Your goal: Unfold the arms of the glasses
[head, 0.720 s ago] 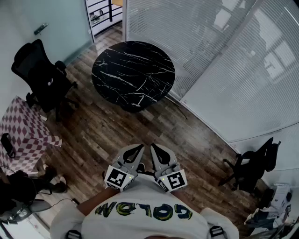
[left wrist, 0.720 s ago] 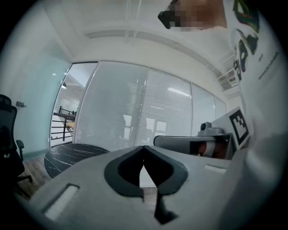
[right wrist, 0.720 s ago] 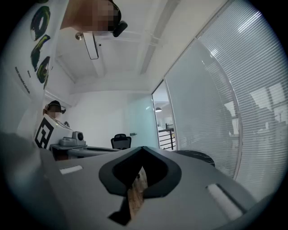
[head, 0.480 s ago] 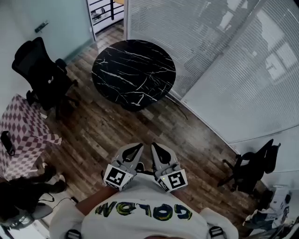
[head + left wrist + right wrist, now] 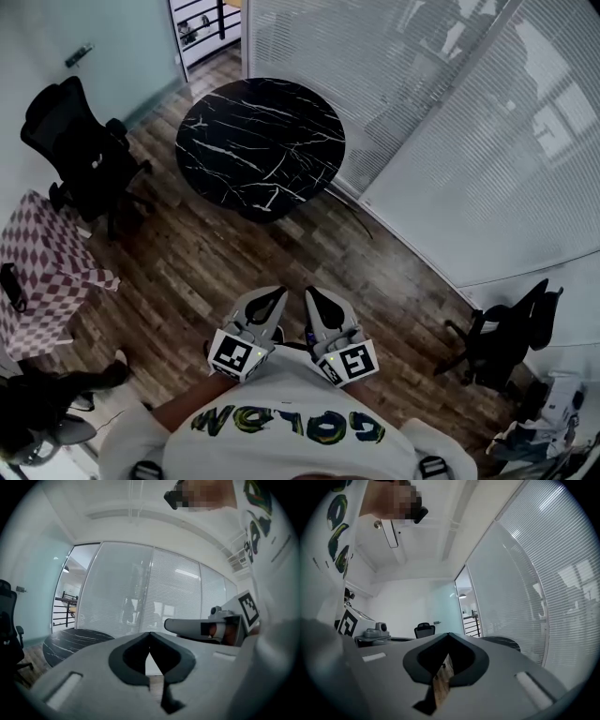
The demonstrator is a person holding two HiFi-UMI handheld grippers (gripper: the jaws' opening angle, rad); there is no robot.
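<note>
Shifted slightly left in the head view: round black marble surface (image 5: 260,145), far. Left gripper (image 5: 279,295) and right gripper (image 5: 310,294): unchanged, side by side near the chest, jaws closed, empty. Glasses: perhaps the small dark item (image 5: 11,286) on the checkered surface (image 5: 47,267), left; too small to tell.

The person wears a white T-shirt (image 5: 281,455) with curved yellow-green and dark lettering (image 5: 286,424) across the chest, short sleeves, and a black strap buckle (image 5: 431,464) at each shoulder. The left gripper (image 5: 279,295) and right gripper (image 5: 310,294) are 2 pale grey moulded shells with black-lined jaws and a shallow pale slot on each flat jaw top. Each carries a white cube (image 5: 236,356) printed with black square markers.
</note>
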